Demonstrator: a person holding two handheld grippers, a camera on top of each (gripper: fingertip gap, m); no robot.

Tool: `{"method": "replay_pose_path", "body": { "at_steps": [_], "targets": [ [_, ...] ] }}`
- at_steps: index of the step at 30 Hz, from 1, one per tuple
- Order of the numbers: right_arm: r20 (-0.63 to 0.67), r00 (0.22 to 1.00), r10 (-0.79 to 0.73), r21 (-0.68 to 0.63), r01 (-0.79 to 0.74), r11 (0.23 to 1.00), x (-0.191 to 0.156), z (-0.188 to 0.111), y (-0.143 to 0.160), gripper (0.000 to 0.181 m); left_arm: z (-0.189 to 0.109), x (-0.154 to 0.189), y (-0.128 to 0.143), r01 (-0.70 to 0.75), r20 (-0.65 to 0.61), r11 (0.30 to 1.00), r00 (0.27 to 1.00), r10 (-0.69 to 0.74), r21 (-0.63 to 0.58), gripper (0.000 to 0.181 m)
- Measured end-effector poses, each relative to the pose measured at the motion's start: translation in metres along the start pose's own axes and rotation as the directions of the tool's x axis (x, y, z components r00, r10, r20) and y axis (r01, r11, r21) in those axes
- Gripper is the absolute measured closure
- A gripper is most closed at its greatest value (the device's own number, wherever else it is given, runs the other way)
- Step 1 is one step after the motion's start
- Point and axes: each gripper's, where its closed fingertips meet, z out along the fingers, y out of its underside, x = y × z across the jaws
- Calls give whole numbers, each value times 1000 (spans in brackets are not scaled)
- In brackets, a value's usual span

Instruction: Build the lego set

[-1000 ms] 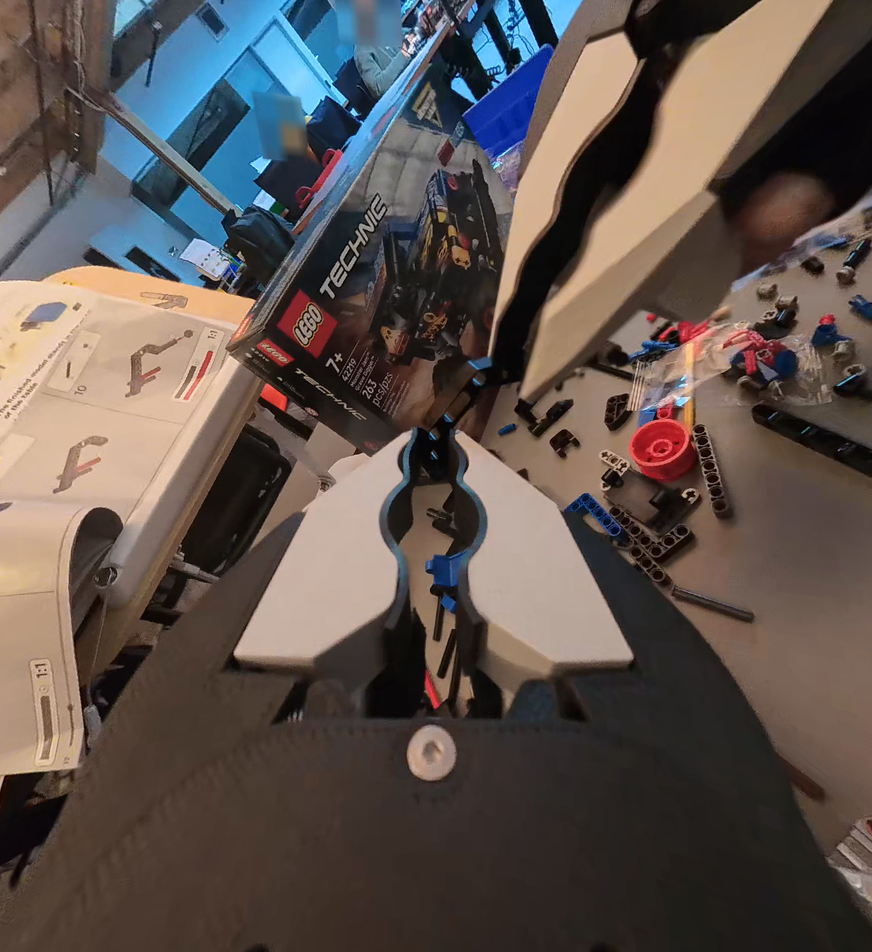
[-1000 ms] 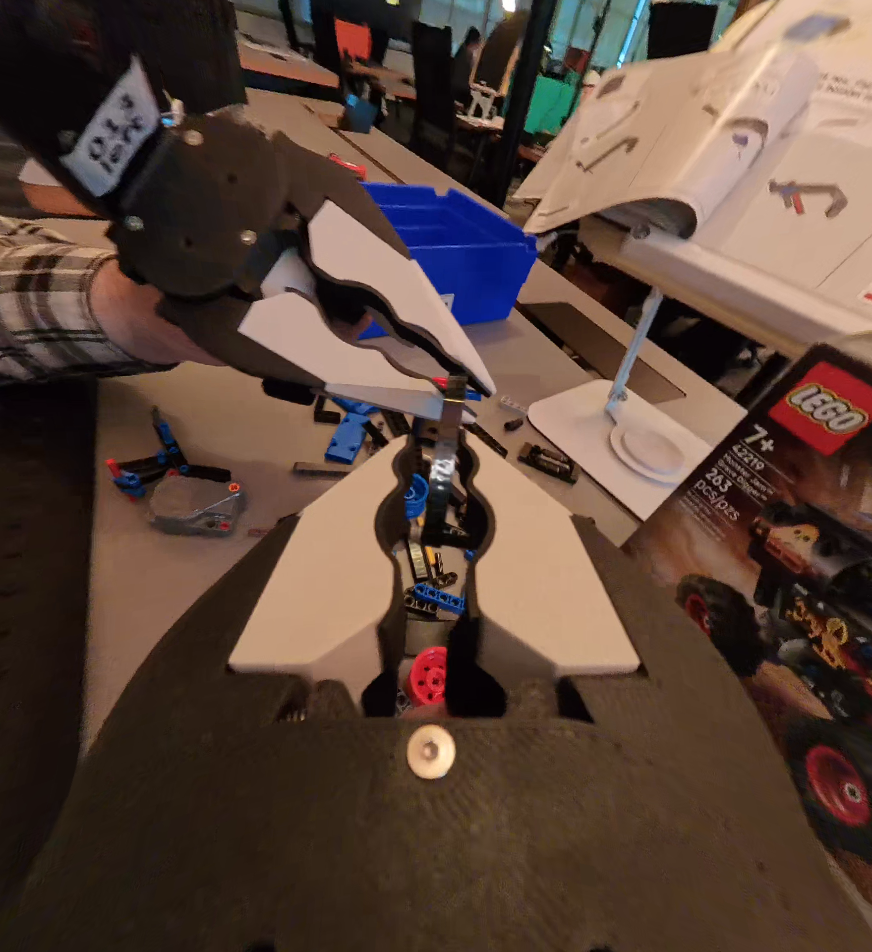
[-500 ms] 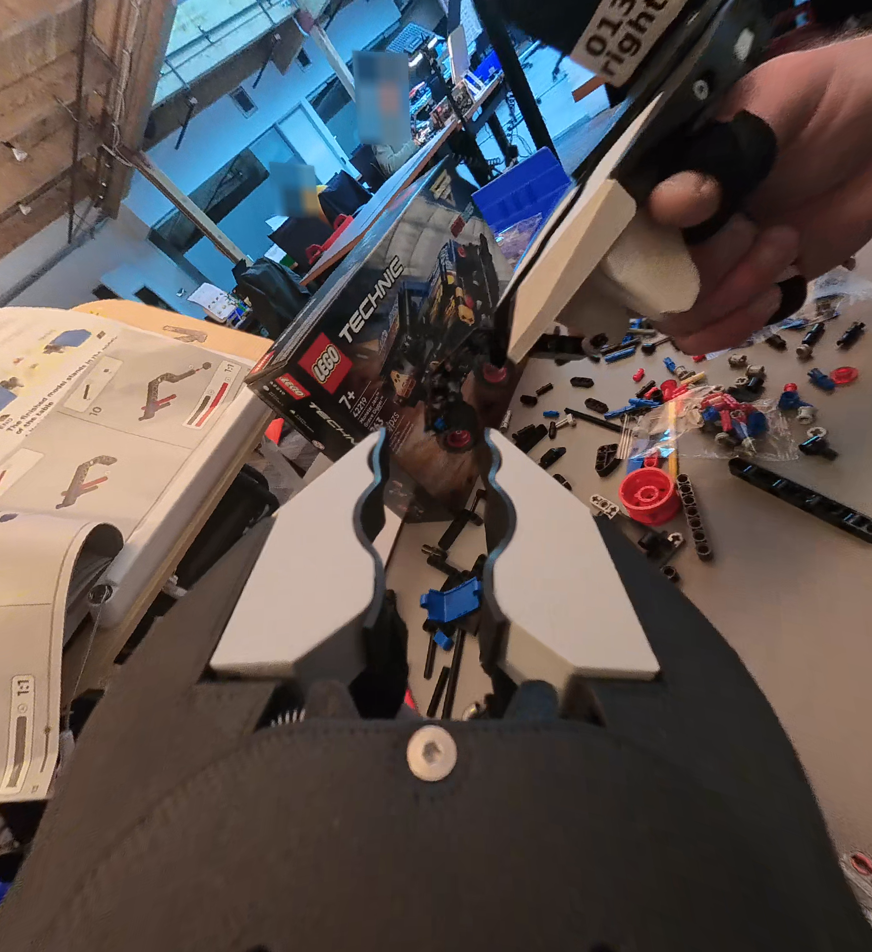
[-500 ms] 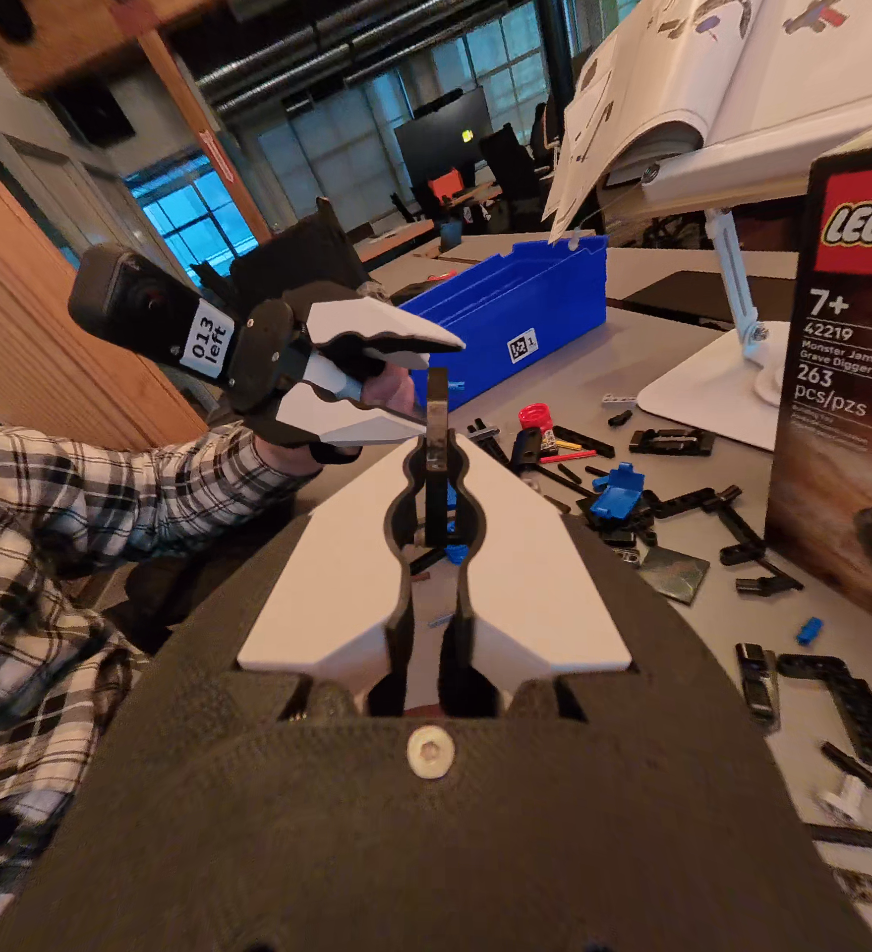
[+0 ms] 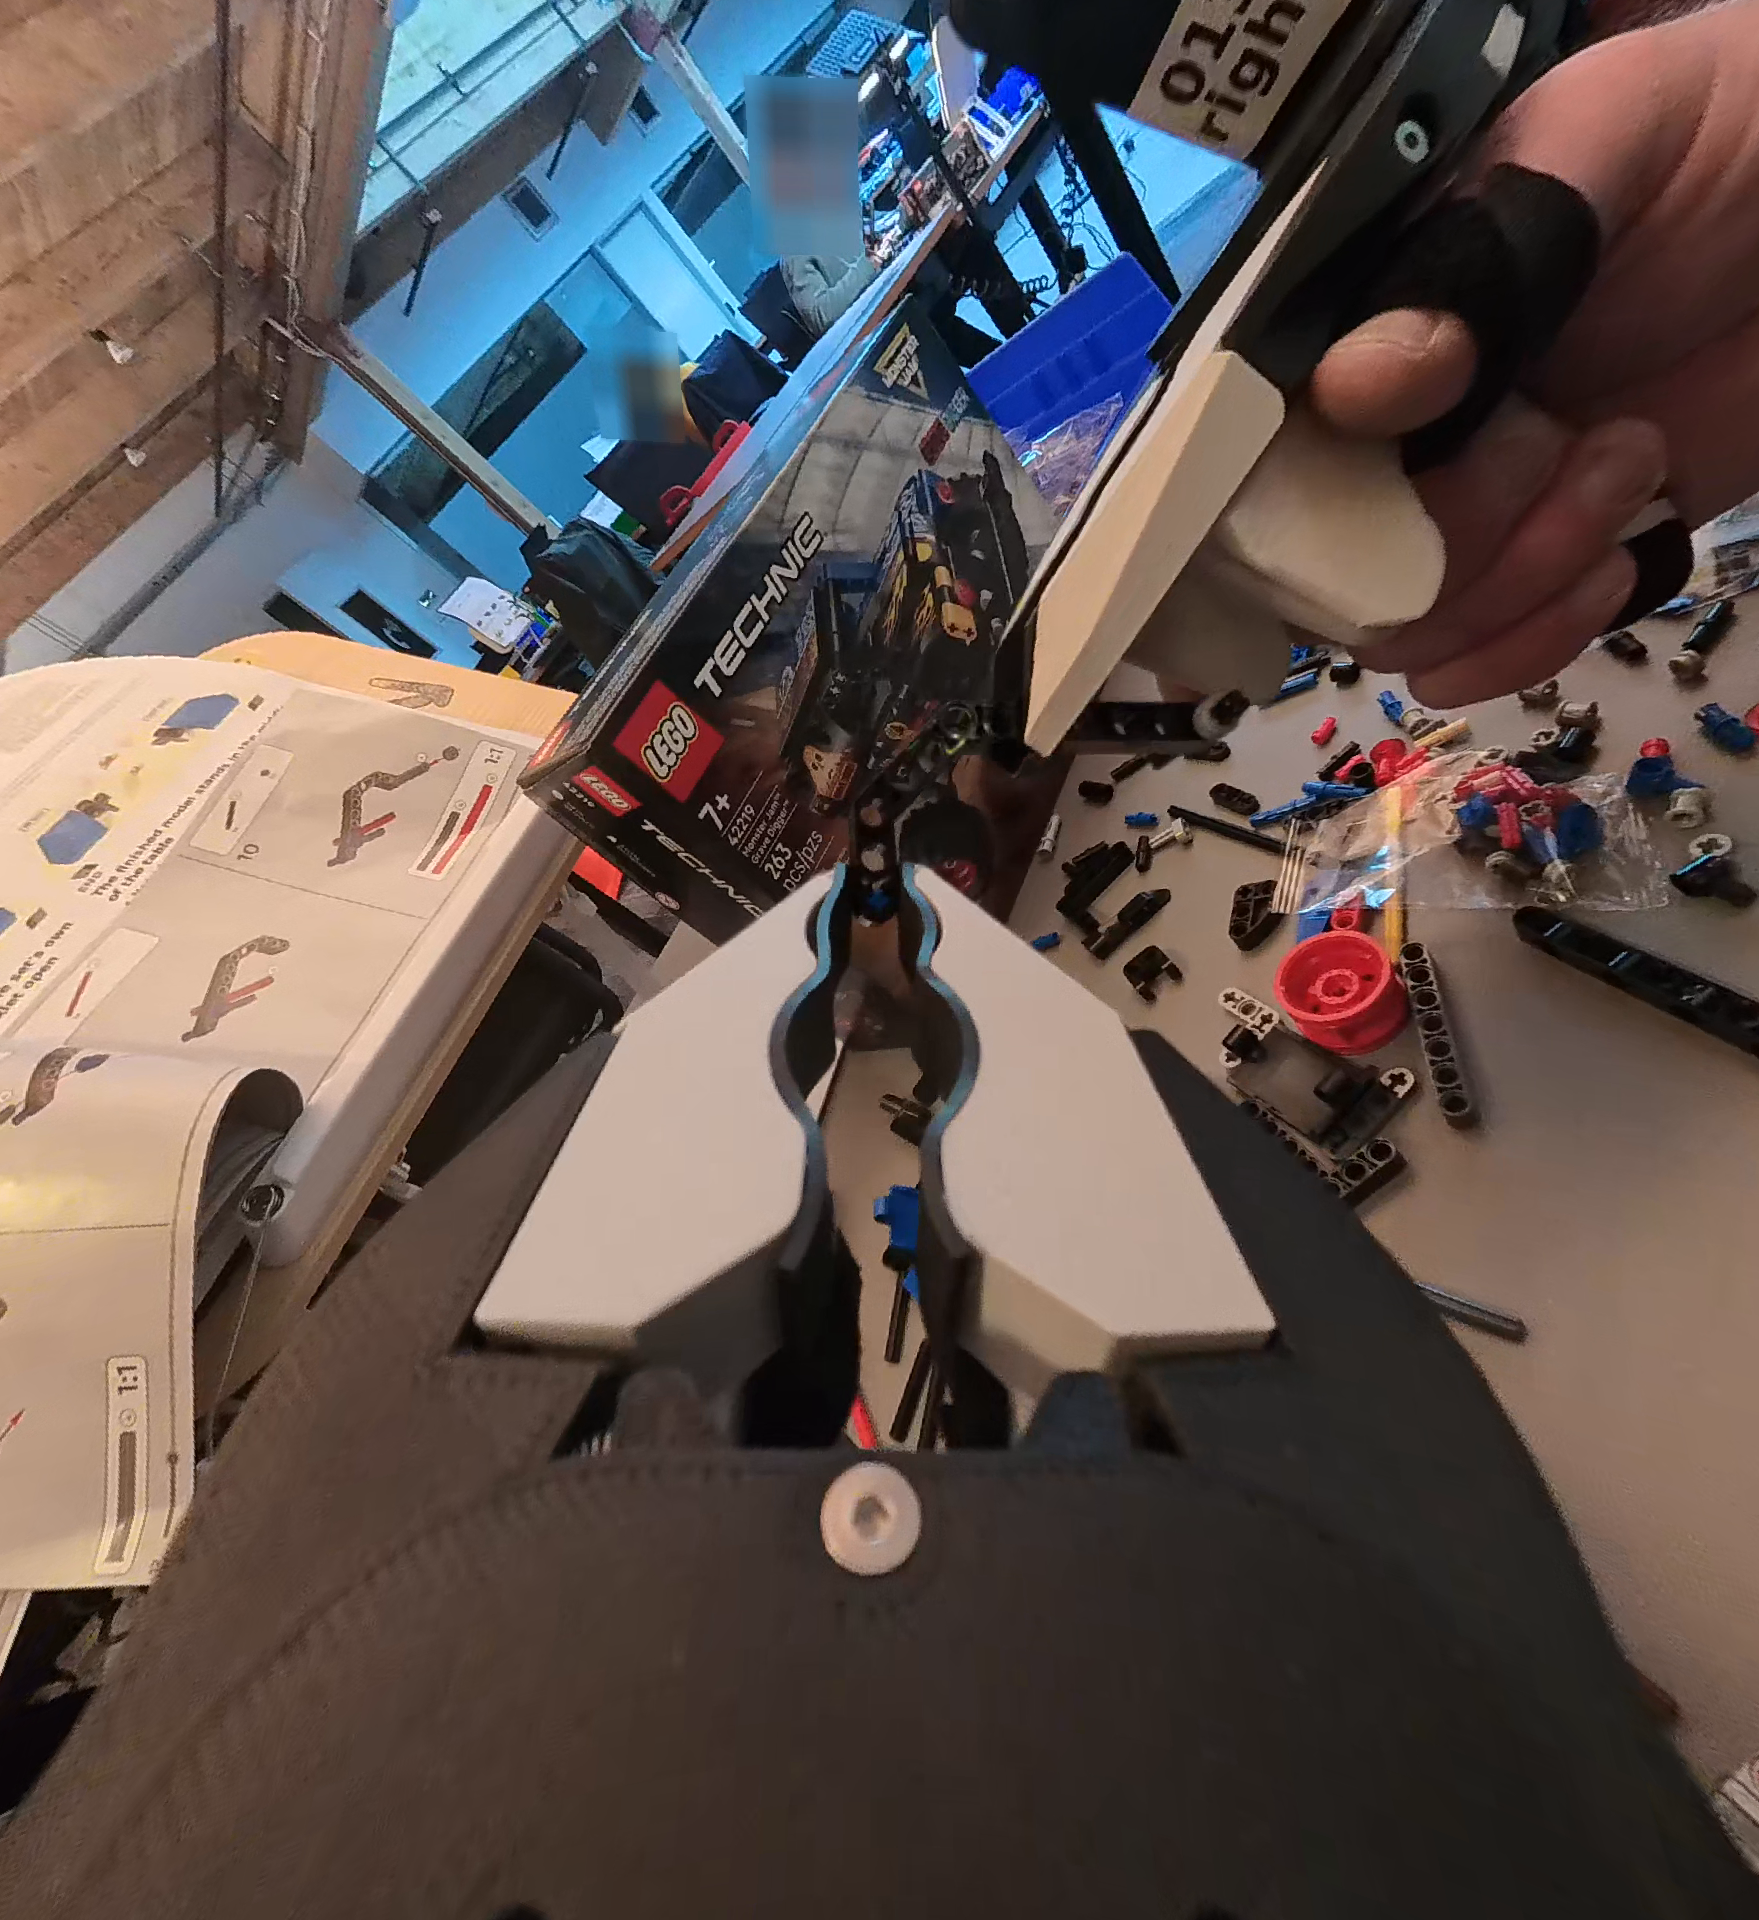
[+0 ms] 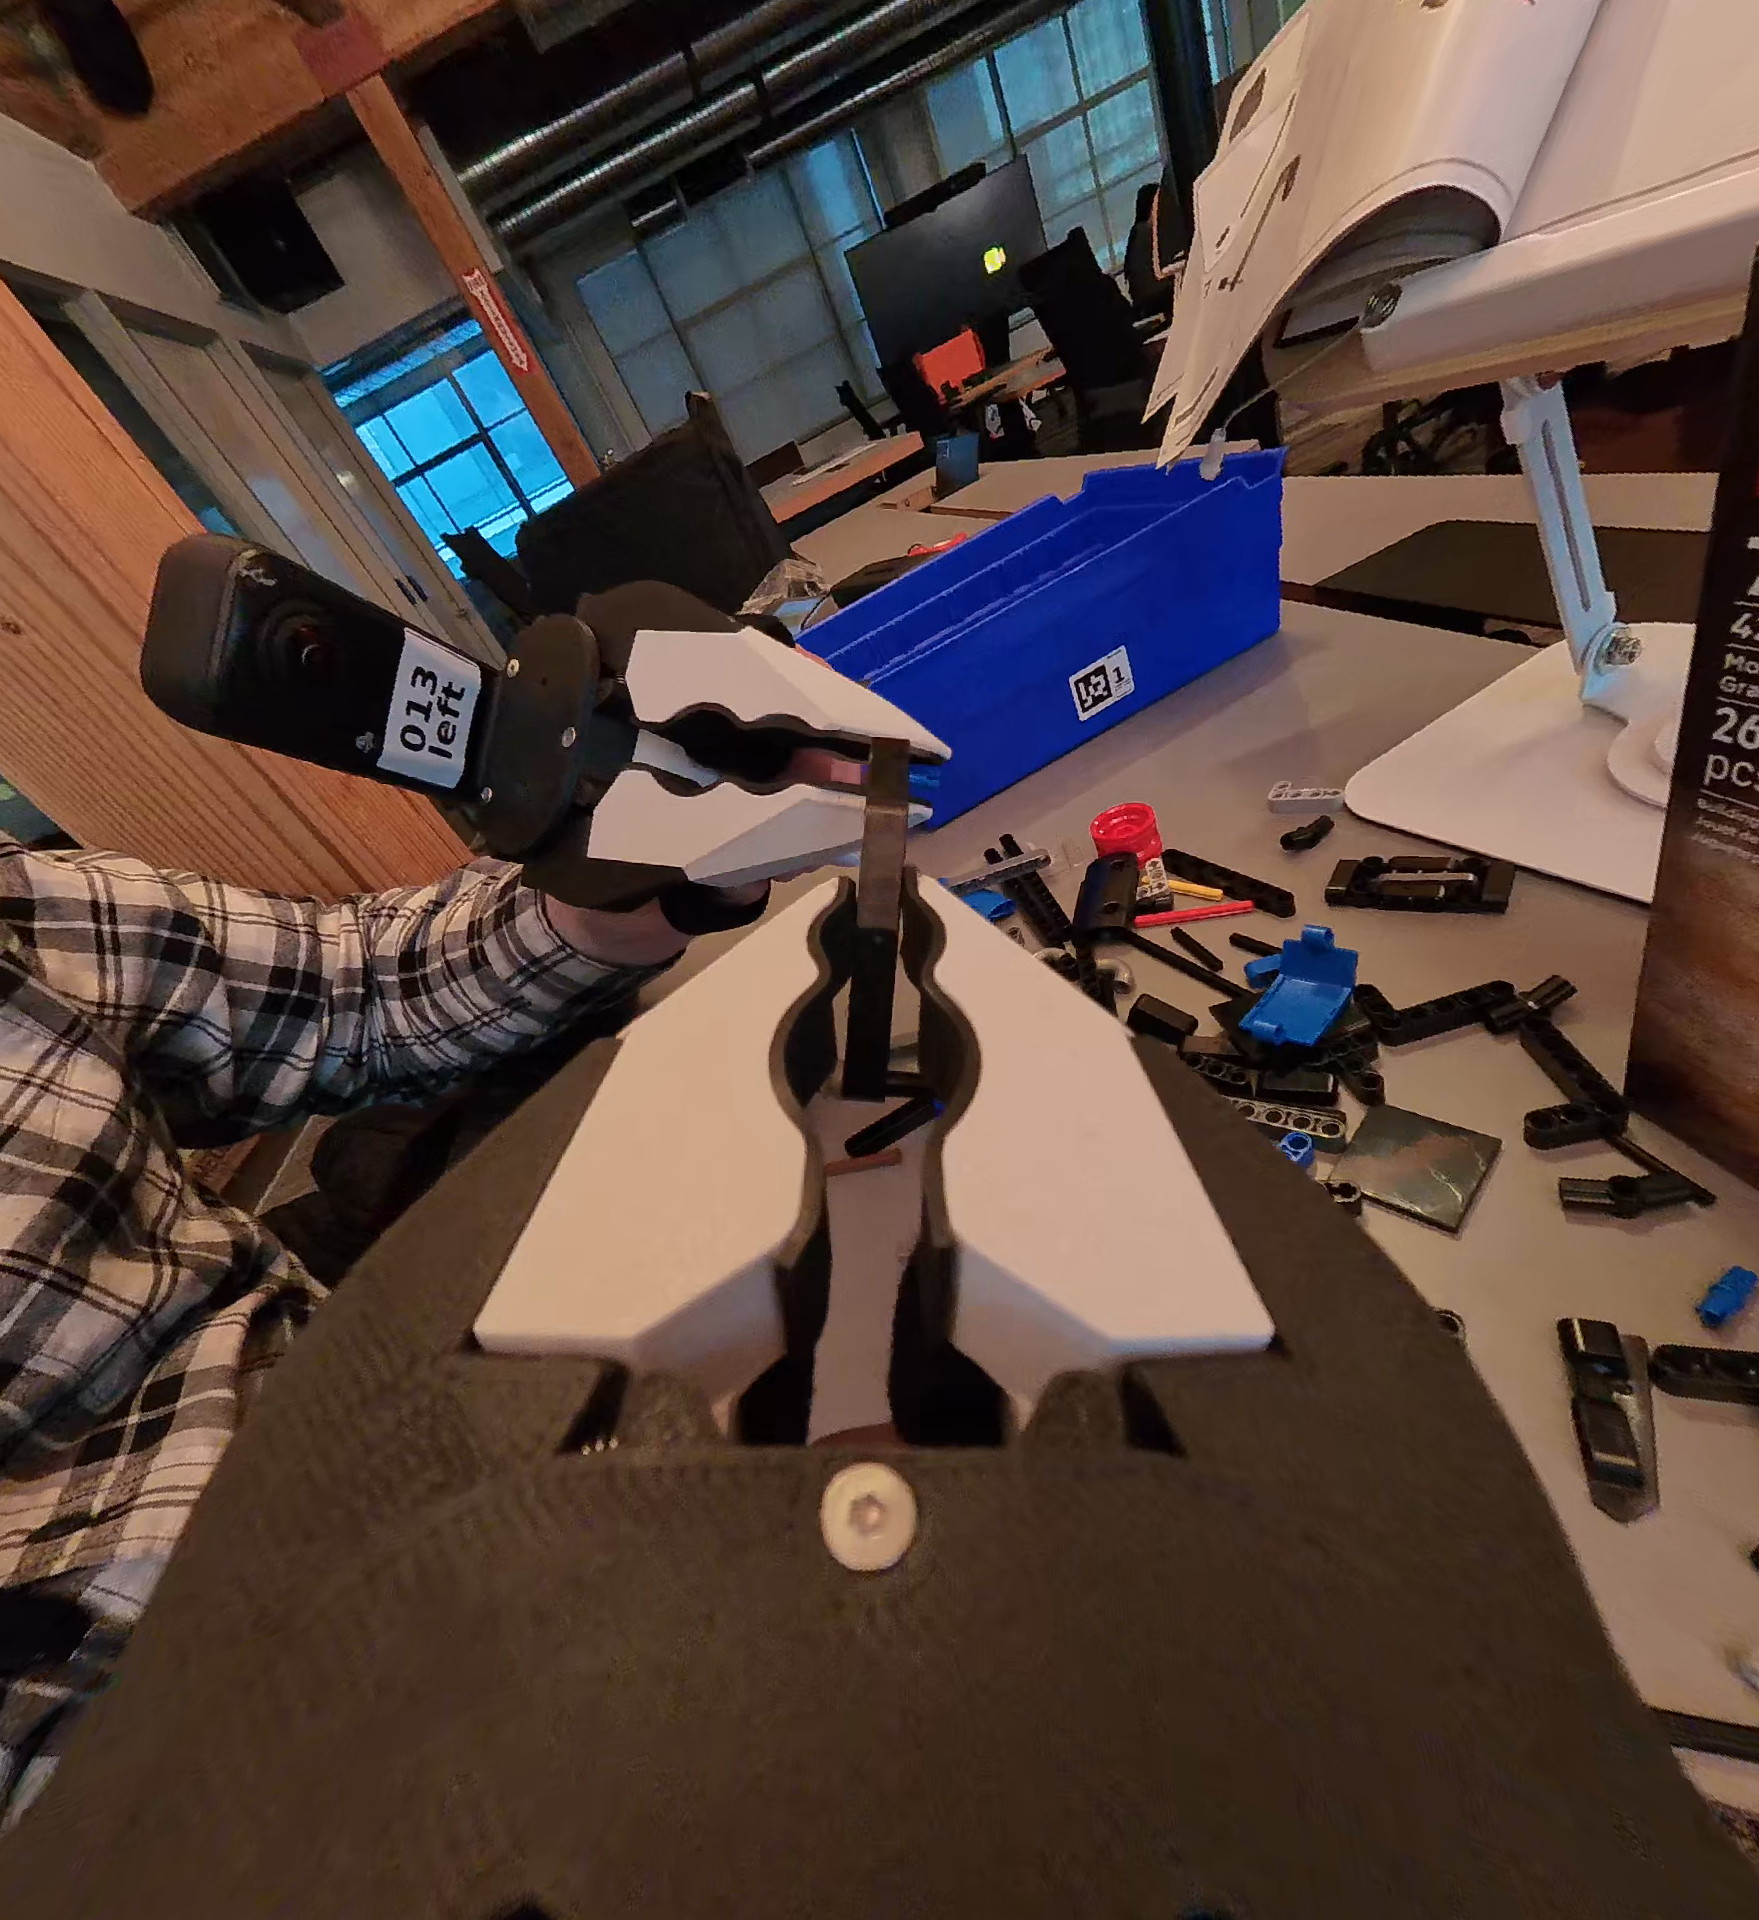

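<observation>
Black beam [image 6: 880, 883]: upright in mid-air above the grey table [image 6: 1394, 665], lower part clamped by the right tongs [image 6: 877, 899], top end pinched by the left tongs [image 6: 896, 774], which cross it sideways. Loose parts [image 6: 1301, 1003] scattered below; set box [image 6: 1758, 748] to the right, blue bin [image 6: 1051, 623] behind, bare table between them

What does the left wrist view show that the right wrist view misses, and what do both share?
Only the left wrist view: the clear parts bag and the long black beam on the table. Only the right wrist view: the blue bin and a plaid sleeve. Both: the set's box, the open instruction booklet, the red wheel hub, and the left claw and right claw closed on one black piece.
</observation>
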Motion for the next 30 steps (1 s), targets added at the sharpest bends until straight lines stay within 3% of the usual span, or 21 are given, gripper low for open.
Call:
{"method": "replay_pose_path", "body": {
  "at_steps": [19, 25, 30],
  "targets": [
    [-13, 1000, -28, -17, 28, 999, 0, 0, 2, 174, 2, 1, 2, 25, -9, 1000, 1000, -25, 2, 176],
    [-22, 1000, -6, 15, 6, 1000, 4, -5, -4, 176, 3, -1, 5, 64, -13, 998, 998, -64, 5, 158],
    [-13, 1000, 6, 15, -6, 1000, 3, -5, -3, 176, 3, -2, 2, 20, 12, 1000, 1000, -20, 8, 163]
  ]
}}
